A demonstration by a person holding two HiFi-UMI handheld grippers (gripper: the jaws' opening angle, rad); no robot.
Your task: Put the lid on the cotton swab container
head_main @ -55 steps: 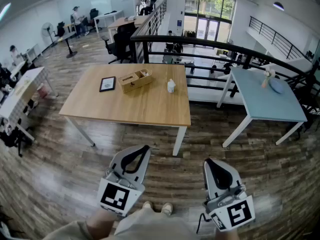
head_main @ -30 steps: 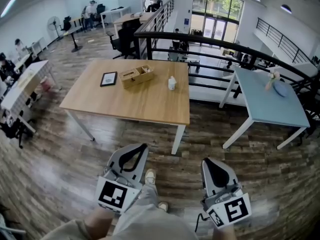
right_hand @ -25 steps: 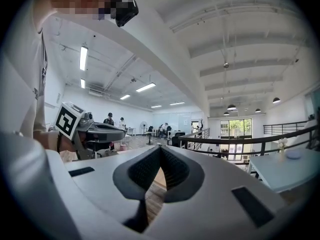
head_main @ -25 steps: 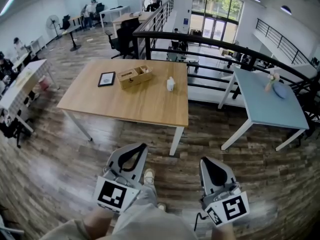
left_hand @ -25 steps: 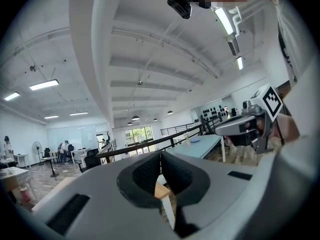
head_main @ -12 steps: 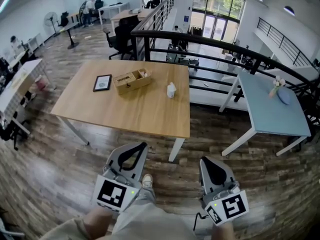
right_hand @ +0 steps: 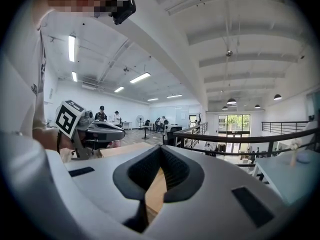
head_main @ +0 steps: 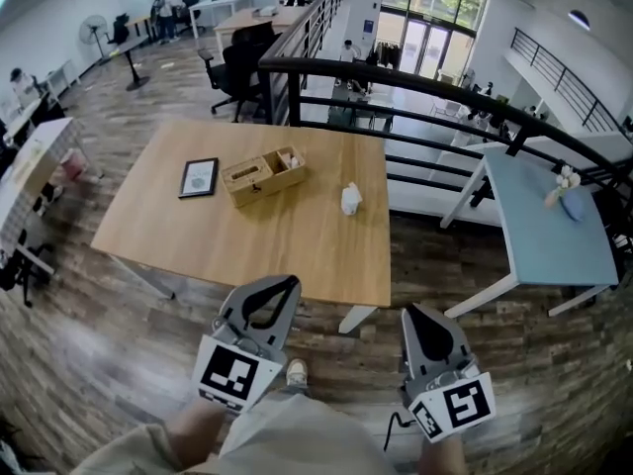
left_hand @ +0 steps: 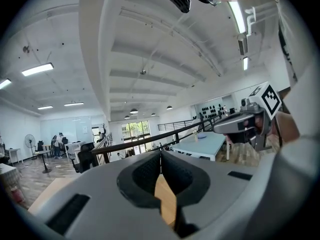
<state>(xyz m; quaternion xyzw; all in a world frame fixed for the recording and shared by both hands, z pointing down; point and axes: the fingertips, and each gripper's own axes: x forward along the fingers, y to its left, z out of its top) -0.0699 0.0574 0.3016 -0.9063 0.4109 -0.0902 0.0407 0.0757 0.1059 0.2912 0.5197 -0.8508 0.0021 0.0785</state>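
In the head view the left gripper [head_main: 284, 283] and the right gripper [head_main: 419, 312] are held low in front of the person, at the near edge of the table [head_main: 297, 255]. A small white thing, probably the cotton swab container [head_main: 350, 199], stands right of the wooden box [head_main: 263, 174], well apart from both grippers. It seems upright, with its long axis vertical, but it is too small to be sure, and no separate lid can be made out. It looks light, so a careless reach could knock it over.

In the left gripper view the jaws meet at their tips and hold nothing.

In the right gripper view the jaws are likewise closed and empty.
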